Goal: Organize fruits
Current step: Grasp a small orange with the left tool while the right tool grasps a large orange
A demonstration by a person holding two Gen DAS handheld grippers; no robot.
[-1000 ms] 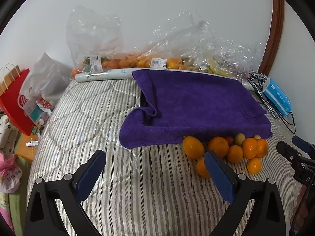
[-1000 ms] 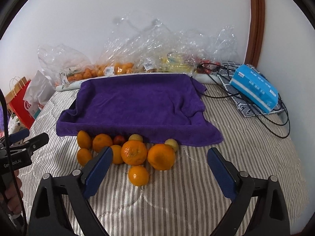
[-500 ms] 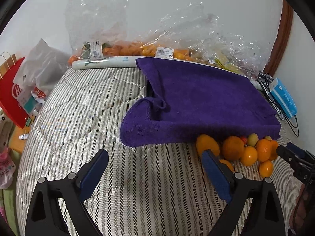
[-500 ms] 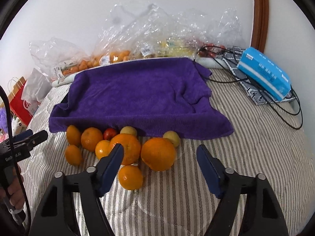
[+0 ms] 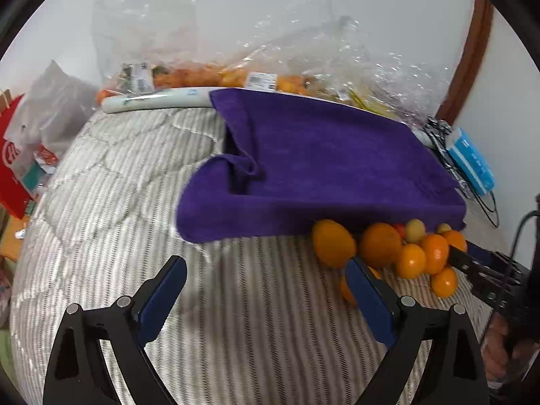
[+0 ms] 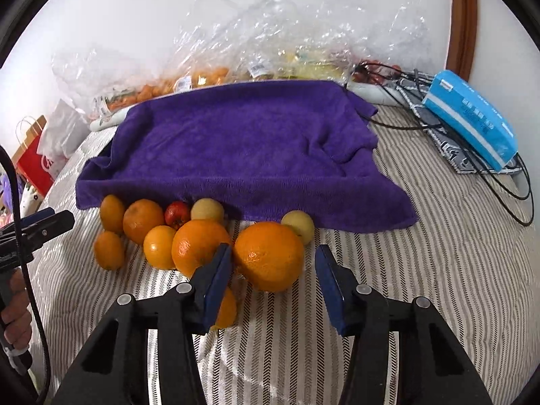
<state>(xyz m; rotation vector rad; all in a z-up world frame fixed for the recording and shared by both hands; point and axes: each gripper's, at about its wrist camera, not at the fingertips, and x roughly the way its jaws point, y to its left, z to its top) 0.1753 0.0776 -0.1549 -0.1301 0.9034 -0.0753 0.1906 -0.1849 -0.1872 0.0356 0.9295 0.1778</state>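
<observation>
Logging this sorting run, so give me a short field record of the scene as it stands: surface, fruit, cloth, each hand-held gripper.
surface: striped bedding
fruit: loose pile at the towel's near edge
towel: purple, spread flat
left hand-held gripper: open, empty
right hand-held gripper: closing, big orange between its pads, not yet pressed

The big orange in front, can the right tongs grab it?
Probably yes. The big orange sits just ahead of the closing right tongs, not yet gripped. Nothing blocks it, though another orange crowds one side.
</observation>
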